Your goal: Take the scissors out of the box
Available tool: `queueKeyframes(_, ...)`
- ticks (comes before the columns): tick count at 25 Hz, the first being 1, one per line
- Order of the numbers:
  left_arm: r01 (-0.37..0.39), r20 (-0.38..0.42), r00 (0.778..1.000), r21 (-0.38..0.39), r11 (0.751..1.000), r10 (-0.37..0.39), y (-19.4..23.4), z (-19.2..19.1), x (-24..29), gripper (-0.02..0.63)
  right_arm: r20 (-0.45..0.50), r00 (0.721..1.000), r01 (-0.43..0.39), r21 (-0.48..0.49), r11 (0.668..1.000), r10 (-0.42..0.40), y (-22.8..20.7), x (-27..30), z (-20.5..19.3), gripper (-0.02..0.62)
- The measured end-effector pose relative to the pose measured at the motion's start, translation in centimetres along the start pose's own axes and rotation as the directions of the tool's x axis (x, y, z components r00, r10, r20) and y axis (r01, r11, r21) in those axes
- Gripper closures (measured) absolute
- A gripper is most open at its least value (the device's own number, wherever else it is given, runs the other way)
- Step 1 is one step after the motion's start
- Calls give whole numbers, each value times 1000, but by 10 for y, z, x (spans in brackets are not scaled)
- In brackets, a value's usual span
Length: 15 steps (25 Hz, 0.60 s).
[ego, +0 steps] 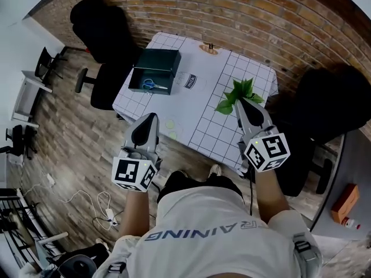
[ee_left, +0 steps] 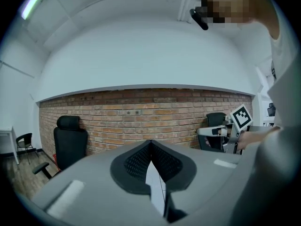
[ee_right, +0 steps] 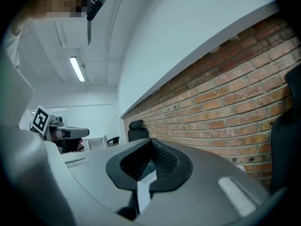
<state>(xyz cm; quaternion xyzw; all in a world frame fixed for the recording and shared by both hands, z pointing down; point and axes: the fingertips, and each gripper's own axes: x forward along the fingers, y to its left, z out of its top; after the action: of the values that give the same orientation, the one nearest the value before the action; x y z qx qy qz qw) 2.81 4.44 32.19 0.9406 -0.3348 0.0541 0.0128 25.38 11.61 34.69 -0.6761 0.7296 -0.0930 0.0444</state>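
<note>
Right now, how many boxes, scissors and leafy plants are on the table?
Box: 1
Scissors: 1 pair, inside the box
Leafy plant: 1
Total: 3

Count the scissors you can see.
1: blue-handled scissors lying inside the open dark box at the left of the table; the box wall may hide more.

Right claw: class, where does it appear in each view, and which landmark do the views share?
Head view: right claw, right of centre.
Left gripper view: right claw at the right edge.
Right gripper view: right claw bottom centre, shut.
Shared landmark: brick wall.
</note>
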Motion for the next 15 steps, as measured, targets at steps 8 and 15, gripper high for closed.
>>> queueKeyframes(8,50,5,999,-23,998,-50,38,-6,37,604,-10,999,49,-7,999,-49,-5,42,1,578)
queueKeyframes(15,159,27,987,-32,987,-158,98,-5,85,604,-27,987,157,-69,985,-159,6,94,8,578)
